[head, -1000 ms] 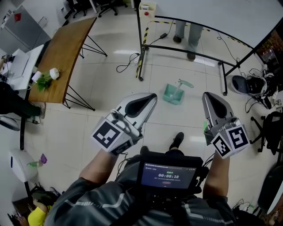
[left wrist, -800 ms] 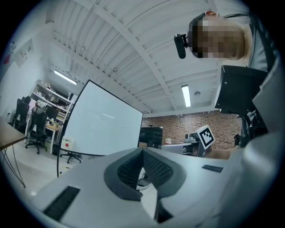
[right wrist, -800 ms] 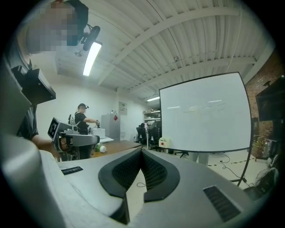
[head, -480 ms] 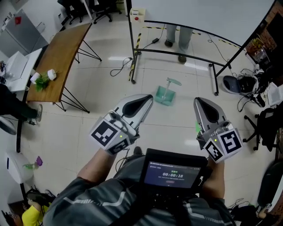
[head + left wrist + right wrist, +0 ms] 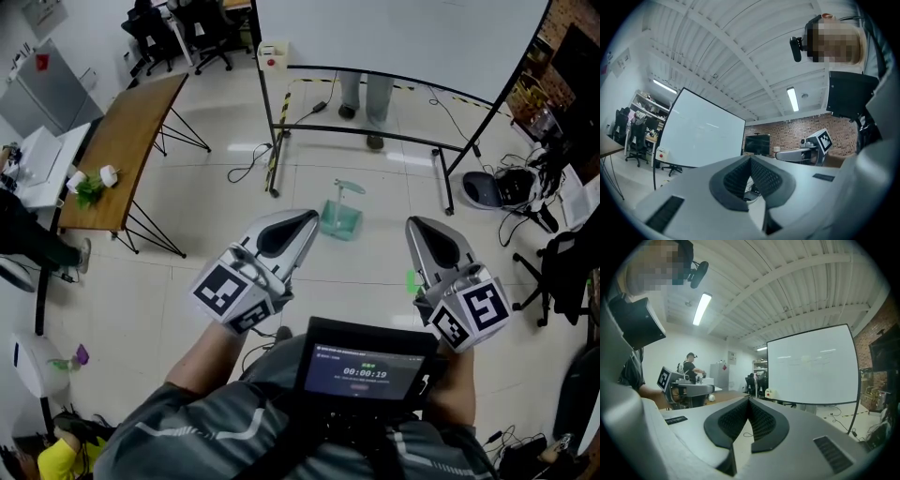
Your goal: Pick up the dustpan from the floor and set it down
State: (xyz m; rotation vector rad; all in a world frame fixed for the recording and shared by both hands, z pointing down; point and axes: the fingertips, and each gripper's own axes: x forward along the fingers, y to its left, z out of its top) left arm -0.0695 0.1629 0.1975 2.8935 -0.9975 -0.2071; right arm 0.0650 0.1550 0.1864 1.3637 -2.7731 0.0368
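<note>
Stepping across the tiled floor (image 5: 197,253), the person carries both claws along. Compared with a second ago, the dustpan (image 5: 339,219) sits lower in the head view and closer to the tip of the left claw (image 5: 312,217). The whiteboard stand (image 5: 375,135) has slid down the picture, and the shoe showing under the hands has changed place.

The dustpan itself has not stirred. It lies on the floor in front of the stand, handle toward it, ahead of and between the two claws, touched by neither. The left claw is clenched, its ribbed pads meeting with nothing between them. The right claw (image 5: 416,225) is clenched and empty in the same way.

For the task, I judge that only the distance to the dustpan has changed. A pan resting on the floor fits one waiting to be lifted as well as one already set down.

As for writing, the chest-mounted screen (image 5: 367,371) shows a timer reading 00:00:19, one second on from before. The small green text above it is too fine to read. Each claw's cube carries black-and-white square markers and no words.
</note>
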